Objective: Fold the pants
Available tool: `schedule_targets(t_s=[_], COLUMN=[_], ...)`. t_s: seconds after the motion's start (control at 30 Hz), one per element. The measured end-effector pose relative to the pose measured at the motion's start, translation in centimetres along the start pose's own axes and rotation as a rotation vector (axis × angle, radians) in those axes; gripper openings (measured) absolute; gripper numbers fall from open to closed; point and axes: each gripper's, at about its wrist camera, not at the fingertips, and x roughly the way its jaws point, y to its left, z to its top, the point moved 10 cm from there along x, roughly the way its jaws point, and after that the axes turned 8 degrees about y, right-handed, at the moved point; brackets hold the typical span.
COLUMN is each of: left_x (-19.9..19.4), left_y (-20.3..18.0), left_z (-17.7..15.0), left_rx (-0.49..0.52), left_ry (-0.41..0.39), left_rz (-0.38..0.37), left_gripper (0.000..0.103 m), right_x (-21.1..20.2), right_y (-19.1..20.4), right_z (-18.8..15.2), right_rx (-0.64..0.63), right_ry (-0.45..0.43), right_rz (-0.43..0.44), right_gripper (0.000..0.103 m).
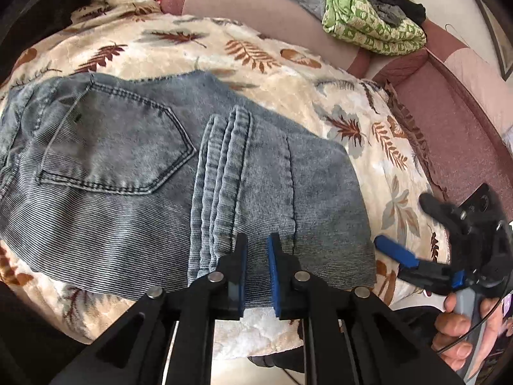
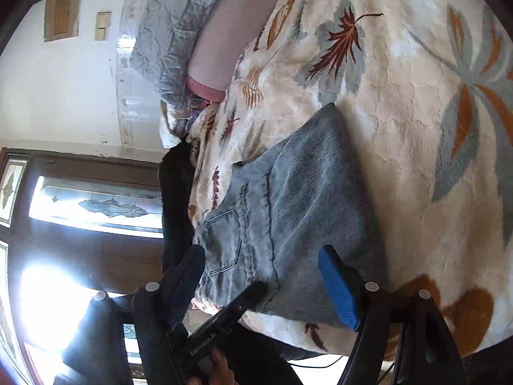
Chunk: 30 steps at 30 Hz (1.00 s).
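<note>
Light blue jeans (image 1: 134,173) lie folded into a compact stack on a cream blanket with a leaf print (image 1: 250,61), back pocket up and leg hems stacked across the middle. My left gripper (image 1: 257,250) hovers over the near edge of the jeans, its blue-padded jaws slightly apart and holding nothing. My right gripper (image 2: 261,269) is wide open, empty, turned on its side just off the right end of the jeans (image 2: 288,211). It also shows in the left wrist view (image 1: 413,227), held by a hand.
A pink sofa back (image 1: 455,134) runs behind and to the right of the blanket. A green patterned folded cloth (image 1: 362,22) with dark clothes on it sits at the far right. A dark garment (image 1: 35,25) lies at the far left. A bright window and wall (image 2: 80,211) lie beyond the blanket's edge.
</note>
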Motion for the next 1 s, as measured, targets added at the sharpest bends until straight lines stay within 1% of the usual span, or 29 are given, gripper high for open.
schedule_targets(t_s=[0.03, 0.07, 0.1, 0.13, 0.17, 0.23, 0.3, 0.37, 0.4, 0.43, 0.47, 0.5, 0.57, 0.63, 0.7, 0.8, 0.83, 0.87, 0.9, 0.93, 0.97, 1.0], left_x=[0.2, 0.9, 1.8, 2.2, 2.2, 2.4, 2.5, 2.5, 2.5, 2.5, 2.5, 2.5, 2.5, 2.5, 2.5, 2.5, 2.5, 2.5, 2.5, 2.5, 2.5, 2.5], left_y=[0.0, 0.1, 0.2, 0.0, -0.2, -0.5, -0.6, -0.6, -0.5, -0.5, -0.5, -0.5, -0.6, -0.6, -0.7, -0.7, -0.7, -0.7, -0.7, -0.7, -0.7, -0.7], left_z=[0.0, -0.2, -0.5, -0.6, -0.5, -0.6, -0.6, -0.7, -0.7, -0.7, -0.8, -0.7, -0.8, -0.7, -0.8, -0.8, -0.8, -0.8, -0.8, -0.8, -0.7, -0.8], left_rx=[0.005, 0.008, 0.019, 0.047, 0.077, 0.102, 0.114, 0.11, 0.11, 0.111, 0.112, 0.114, 0.112, 0.113, 0.116, 0.115, 0.113, 0.109, 0.107, 0.108, 0.11, 0.11], left_ry=[0.006, 0.028, 0.052, 0.044, 0.03, 0.029, 0.028, 0.025, 0.023, 0.023, 0.025, 0.023, 0.022, 0.023, 0.022, 0.022, 0.023, 0.023, 0.023, 0.025, 0.025, 0.024], left_rz=[0.004, 0.011, 0.028, 0.042, 0.067, 0.113, 0.134, 0.132, 0.131, 0.128, 0.122, 0.118, 0.111, 0.112, 0.116, 0.115, 0.112, 0.108, 0.104, 0.101, 0.098, 0.092], left_gripper=[0.025, 0.029, 0.029, 0.029, 0.029, 0.029, 0.029, 0.029, 0.029, 0.029, 0.029, 0.029, 0.029, 0.029, 0.029, 0.029, 0.029, 0.029, 0.029, 0.029, 0.029, 0.029], right_x=[0.7, 1.7, 1.8, 1.5, 1.4, 1.1, 0.7, 0.4, 0.5, 0.9, 1.2, 0.7, 0.3, -0.3, -0.7, -0.2, 0.1, 0.8, 1.8, 2.9, 3.0, 2.7], right_y=[-1.2, -3.0, -3.5, -3.5, -3.4, -3.0, -2.0, -1.2, -1.6, -2.8, -3.8, -3.9, -3.3, -2.0, -0.8, 0.2, 0.0, -0.8, -2.1, -3.4, -3.5, -3.1], right_z=[-0.7, -1.3, -1.4, -1.3, -1.3, -1.3, -1.2, -1.0, -0.8, -0.6, -0.7, -0.6, -0.5, 0.4, 1.8, 4.4, 5.2, 5.9, 6.2, 6.1, 6.3, 6.4], right_rx=[0.012, 0.045, 0.057, 0.058, 0.063, 0.064, 0.018, -0.014, -0.011, 0.017, 0.055, 0.061, 0.064, 0.021, -0.002, 0.001, 0.006, 0.01, 0.038, 0.084, 0.088, 0.081], right_ry=[0.029, 0.057, 0.035, 0.012, 0.019, 0.02, 0.014, 0.012, 0.012, 0.021, 0.029, 0.015, 0.03, 0.019, 0.011, 0.006, 0.004, 0.005, 0.024, 0.056, 0.039, 0.044], right_rz=[-0.025, -0.055, 0.002, 0.038, 0.05, 0.043, 0.037, 0.061, 0.048, 0.011, 0.03, 0.057, 0.057, 0.051, 0.048, 0.058, 0.043, 0.007, -0.045, -0.065, -0.056, -0.058], right_gripper=[0.078, 0.078, 0.076, 0.076, 0.076, 0.076, 0.076, 0.077, 0.078, 0.078, 0.078, 0.077, 0.078, 0.078, 0.078, 0.078, 0.078, 0.078, 0.078, 0.078, 0.078, 0.078])
